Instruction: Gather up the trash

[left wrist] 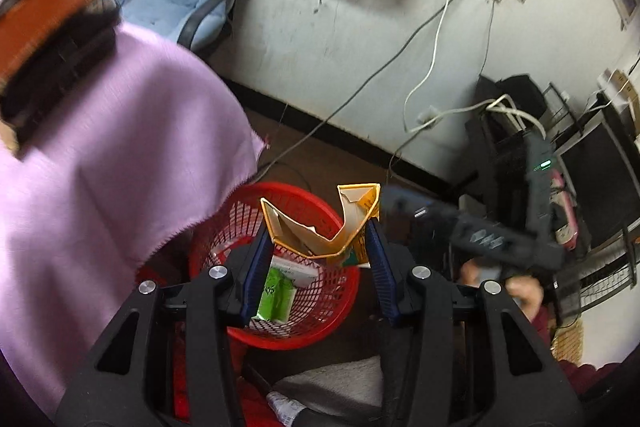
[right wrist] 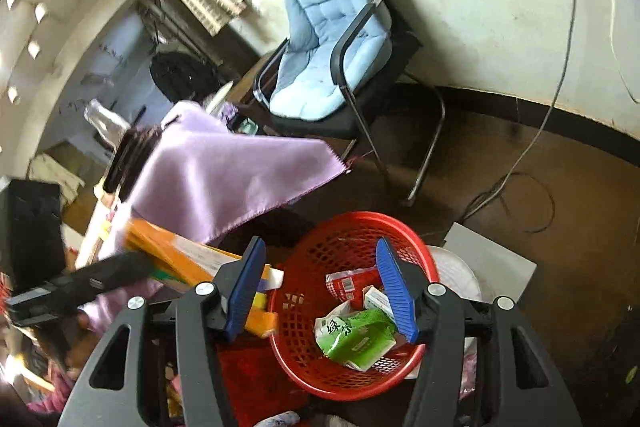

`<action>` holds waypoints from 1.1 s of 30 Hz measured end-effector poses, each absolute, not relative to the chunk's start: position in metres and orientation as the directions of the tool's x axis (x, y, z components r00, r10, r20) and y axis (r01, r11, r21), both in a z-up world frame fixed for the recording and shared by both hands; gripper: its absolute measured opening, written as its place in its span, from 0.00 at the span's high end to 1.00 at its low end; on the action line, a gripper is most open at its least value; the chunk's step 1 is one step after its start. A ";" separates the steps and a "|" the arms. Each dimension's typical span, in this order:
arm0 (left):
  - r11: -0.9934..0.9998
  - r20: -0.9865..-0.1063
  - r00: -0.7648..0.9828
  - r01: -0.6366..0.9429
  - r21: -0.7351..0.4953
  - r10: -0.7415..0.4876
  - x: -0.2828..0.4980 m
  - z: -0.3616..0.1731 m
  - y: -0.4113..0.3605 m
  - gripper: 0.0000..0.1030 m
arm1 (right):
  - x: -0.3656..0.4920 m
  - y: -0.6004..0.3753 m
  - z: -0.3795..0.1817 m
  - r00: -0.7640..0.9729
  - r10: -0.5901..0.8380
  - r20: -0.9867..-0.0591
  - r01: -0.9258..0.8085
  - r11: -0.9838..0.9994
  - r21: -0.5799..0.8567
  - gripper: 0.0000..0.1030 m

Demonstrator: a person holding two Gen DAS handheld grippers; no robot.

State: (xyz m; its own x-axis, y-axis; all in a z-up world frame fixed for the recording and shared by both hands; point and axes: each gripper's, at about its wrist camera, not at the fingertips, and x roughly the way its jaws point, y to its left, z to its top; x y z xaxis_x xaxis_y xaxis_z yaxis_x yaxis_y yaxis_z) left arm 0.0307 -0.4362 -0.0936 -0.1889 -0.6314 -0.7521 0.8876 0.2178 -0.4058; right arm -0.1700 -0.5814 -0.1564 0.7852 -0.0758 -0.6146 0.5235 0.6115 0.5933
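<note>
My left gripper (left wrist: 318,227) is shut on a crumpled yellow-orange carton (left wrist: 316,235) and holds it just above a red mesh basket (left wrist: 280,341). A green packet (left wrist: 276,293) lies inside. In the right wrist view the same carton (right wrist: 180,259) is a blurred shape at the basket's left edge. My right gripper (right wrist: 320,245) hangs open over the red basket (right wrist: 360,215) with nothing between its blue pads. Below it lie the green packet (right wrist: 356,339), a red packet (right wrist: 348,279) and a small white box (right wrist: 376,299).
A purple cloth (left wrist: 120,167) (right wrist: 224,179) drapes over a cluttered table to the left of the basket. A chair with a blue cushion (right wrist: 324,47) stands by the wall. Cables (right wrist: 520,187) trail across the brown floor. A white round object (right wrist: 456,275) sits right of the basket.
</note>
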 end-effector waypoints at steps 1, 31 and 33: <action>0.217 -0.759 -0.192 0.889 -0.403 -0.622 0.030 -0.098 -0.438 0.55 | -0.176 -0.582 -0.154 0.784 -0.095 -0.614 0.532 0.612 0.585 0.44; 0.256 -0.859 -0.001 0.954 -0.153 -0.511 0.007 -0.123 -0.445 0.11 | -0.307 -0.611 -0.515 0.233 0.139 -0.962 0.944 0.204 0.258 0.27; 0.272 -0.863 0.001 0.949 -0.159 -0.505 0.012 -0.123 -0.445 0.11 | -0.323 -0.600 -0.559 0.196 0.220 -0.956 0.959 0.160 0.233 0.27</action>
State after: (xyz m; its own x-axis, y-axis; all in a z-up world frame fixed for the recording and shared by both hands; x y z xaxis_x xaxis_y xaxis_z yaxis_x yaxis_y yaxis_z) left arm 0.0121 -0.4452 -0.1234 0.0006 -0.5049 -0.8632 0.9491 0.2722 -0.1585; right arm -0.3233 -0.6003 -0.5594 0.1957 0.2197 -0.9557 0.9593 0.1596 0.2331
